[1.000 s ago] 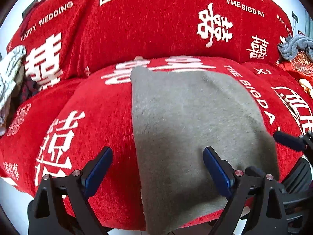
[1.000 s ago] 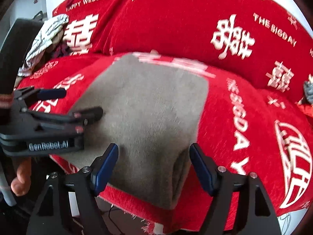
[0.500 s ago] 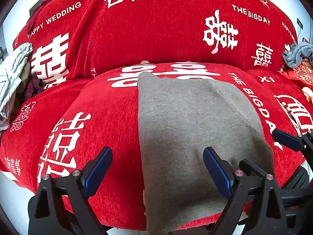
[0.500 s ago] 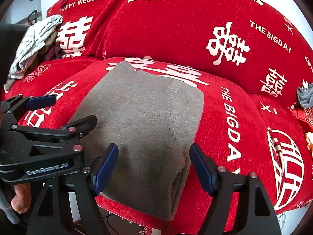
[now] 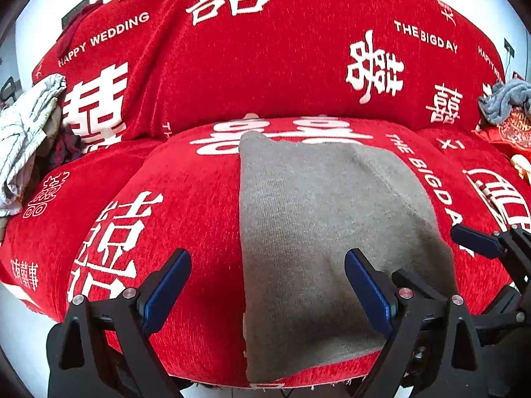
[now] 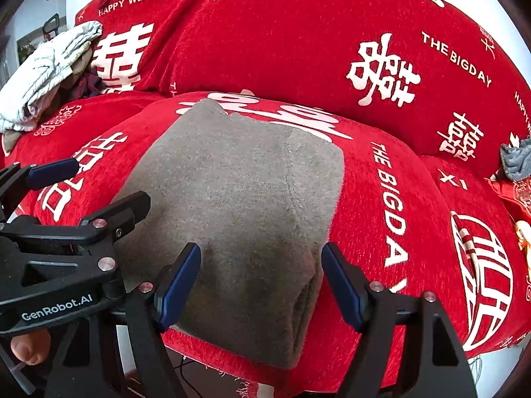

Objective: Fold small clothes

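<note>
A folded grey knit garment (image 5: 325, 232) lies flat on the red sofa seat cushion (image 5: 186, 205); it also shows in the right wrist view (image 6: 242, 205), with its stacked folded layers visible at the near right edge. My left gripper (image 5: 265, 285) is open and empty, hovering over the garment's near left edge. My right gripper (image 6: 262, 278) is open and empty above the garment's near right corner. The left gripper also appears at the left of the right wrist view (image 6: 99, 192).
The sofa has a red cover with white wedding lettering (image 6: 298, 43). A pile of white and dark clothes (image 5: 26, 139) lies at the left end. A grey cloth (image 5: 504, 99) and red items lie at the right end. The cushion's front edge (image 5: 298, 384) is close below.
Both grippers have drawn back and up from the garment, so it looks smaller and farther. The garment has stayed in place, folded. Both grippers stay open.
</note>
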`<act>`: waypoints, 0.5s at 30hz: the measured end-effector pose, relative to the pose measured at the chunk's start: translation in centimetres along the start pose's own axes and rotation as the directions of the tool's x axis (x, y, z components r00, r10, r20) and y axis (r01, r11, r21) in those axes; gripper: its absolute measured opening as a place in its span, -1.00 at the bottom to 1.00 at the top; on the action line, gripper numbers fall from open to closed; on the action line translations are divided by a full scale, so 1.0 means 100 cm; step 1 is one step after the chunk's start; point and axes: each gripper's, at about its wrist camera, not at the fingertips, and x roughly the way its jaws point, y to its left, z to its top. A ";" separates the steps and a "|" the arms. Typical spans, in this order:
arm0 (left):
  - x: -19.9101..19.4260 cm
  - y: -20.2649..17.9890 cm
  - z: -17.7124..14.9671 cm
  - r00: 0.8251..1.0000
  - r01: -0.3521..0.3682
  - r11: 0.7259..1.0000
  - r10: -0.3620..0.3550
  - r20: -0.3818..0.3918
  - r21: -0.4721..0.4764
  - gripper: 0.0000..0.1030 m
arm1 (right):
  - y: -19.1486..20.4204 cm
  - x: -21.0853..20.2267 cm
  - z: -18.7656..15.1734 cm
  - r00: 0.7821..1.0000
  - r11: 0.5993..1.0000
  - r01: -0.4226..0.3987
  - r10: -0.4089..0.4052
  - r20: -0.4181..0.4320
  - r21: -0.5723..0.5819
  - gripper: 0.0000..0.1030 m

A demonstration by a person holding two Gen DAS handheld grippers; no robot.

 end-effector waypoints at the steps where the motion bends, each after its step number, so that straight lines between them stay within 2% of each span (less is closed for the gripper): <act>1: -0.002 0.001 0.000 1.000 0.001 1.000 -0.001 0.008 -0.003 0.83 | 0.002 0.000 0.000 1.000 1.000 0.004 -0.004 0.002 -0.007 0.51; 4: -0.008 0.002 -0.001 0.999 0.001 1.000 0.000 0.037 -0.013 0.83 | 0.005 -0.003 -0.001 1.000 1.000 0.008 -0.008 0.007 -0.016 0.51; 15: -0.015 0.005 0.000 0.999 -0.006 1.000 0.007 0.046 -0.025 0.83 | 0.010 -0.011 0.001 1.000 0.999 0.018 -0.018 0.024 -0.031 0.51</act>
